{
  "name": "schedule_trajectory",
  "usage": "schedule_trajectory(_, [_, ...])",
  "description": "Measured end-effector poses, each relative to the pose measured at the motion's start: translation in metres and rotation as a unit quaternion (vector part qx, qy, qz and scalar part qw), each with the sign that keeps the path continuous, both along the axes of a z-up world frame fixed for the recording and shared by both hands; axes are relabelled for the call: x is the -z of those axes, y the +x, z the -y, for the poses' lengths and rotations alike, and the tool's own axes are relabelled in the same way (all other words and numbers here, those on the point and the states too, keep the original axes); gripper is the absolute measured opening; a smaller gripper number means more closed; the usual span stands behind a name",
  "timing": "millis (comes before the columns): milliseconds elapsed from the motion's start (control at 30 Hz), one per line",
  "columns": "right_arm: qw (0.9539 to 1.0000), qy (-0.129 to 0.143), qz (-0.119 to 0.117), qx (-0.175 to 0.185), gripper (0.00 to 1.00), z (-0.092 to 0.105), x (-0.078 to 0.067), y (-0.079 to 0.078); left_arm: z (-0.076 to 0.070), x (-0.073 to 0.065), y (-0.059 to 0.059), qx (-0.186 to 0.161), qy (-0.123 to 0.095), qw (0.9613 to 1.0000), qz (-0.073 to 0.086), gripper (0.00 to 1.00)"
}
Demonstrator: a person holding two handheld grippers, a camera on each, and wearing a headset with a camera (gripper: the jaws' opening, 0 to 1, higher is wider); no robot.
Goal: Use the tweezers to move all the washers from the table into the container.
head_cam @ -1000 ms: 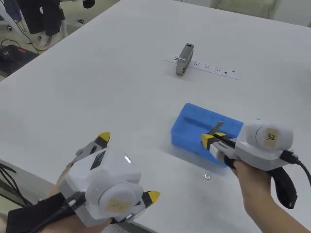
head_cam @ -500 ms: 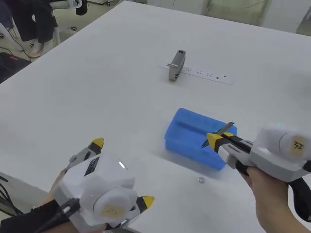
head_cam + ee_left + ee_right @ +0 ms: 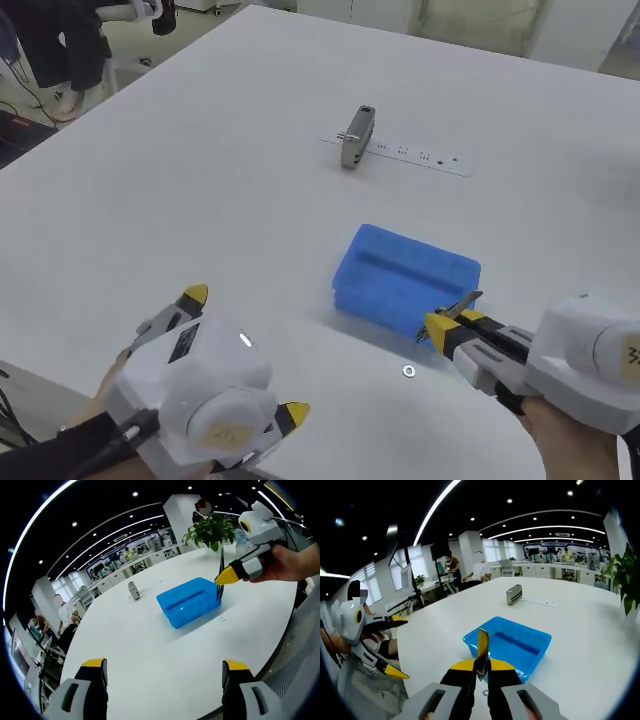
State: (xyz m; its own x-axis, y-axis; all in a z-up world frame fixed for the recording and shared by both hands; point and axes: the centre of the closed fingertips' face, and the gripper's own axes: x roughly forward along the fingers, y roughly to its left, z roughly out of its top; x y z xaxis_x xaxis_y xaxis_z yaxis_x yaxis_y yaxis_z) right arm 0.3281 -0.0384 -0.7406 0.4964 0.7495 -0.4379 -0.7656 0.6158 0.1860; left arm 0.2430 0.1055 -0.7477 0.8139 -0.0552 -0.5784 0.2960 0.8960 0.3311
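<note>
White bench (image 3: 200, 180) fills the head view, with a blue container (image 3: 405, 278) at its middle. A single washer (image 3: 408, 371) lies on the bench just in front of the container's near wall, apart from it. The right gripper (image 3: 443, 327) sits near that washer, on the container's near right side. Its jaws are closed on the tweezers (image 3: 463, 304), whose tips reach the container's near right corner. The left gripper (image 3: 244, 353) hangs well to the near left of the container, its yellow-tipped jaws spread wide with nothing between them. Beyond the container lies a white power strip (image 3: 415, 155) with a grey adapter (image 3: 354, 136) plugged into it.

From the left gripper view, the left gripper's (image 3: 164, 670) jaws stand far apart and empty. The container (image 3: 192, 601) lies ahead, the washer (image 3: 222, 618) just to its right, and the tweezers (image 3: 220, 577) point down beside the container's right end.

From the right gripper view, the right gripper's (image 3: 477, 666) jaws pinch the tweezers (image 3: 482, 647), which point at the container's (image 3: 515, 642) near edge. The left gripper (image 3: 372, 640) shows far left of the container.
</note>
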Motion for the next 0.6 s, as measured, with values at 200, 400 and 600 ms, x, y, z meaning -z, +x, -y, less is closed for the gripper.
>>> schedule_trajectory(200, [0.9994, -0.026, -0.019, -0.008, 0.04, 0.004, 0.026, -0.005, -0.001, 0.000, 0.000, -0.002, 0.001, 1.0000, 0.000, 0.98])
schedule_trajectory(400, [0.9987, -0.044, -0.022, -0.016, 0.04, 0.002, 0.037, -0.004, -0.002, 0.002, 0.000, -0.003, 0.003, 1.0000, -0.004, 0.98])
schedule_trajectory(600, [0.9985, -0.048, -0.020, -0.020, 0.04, 0.000, 0.038, -0.004, -0.003, 0.002, 0.001, -0.005, 0.004, 1.0000, -0.003, 0.98])
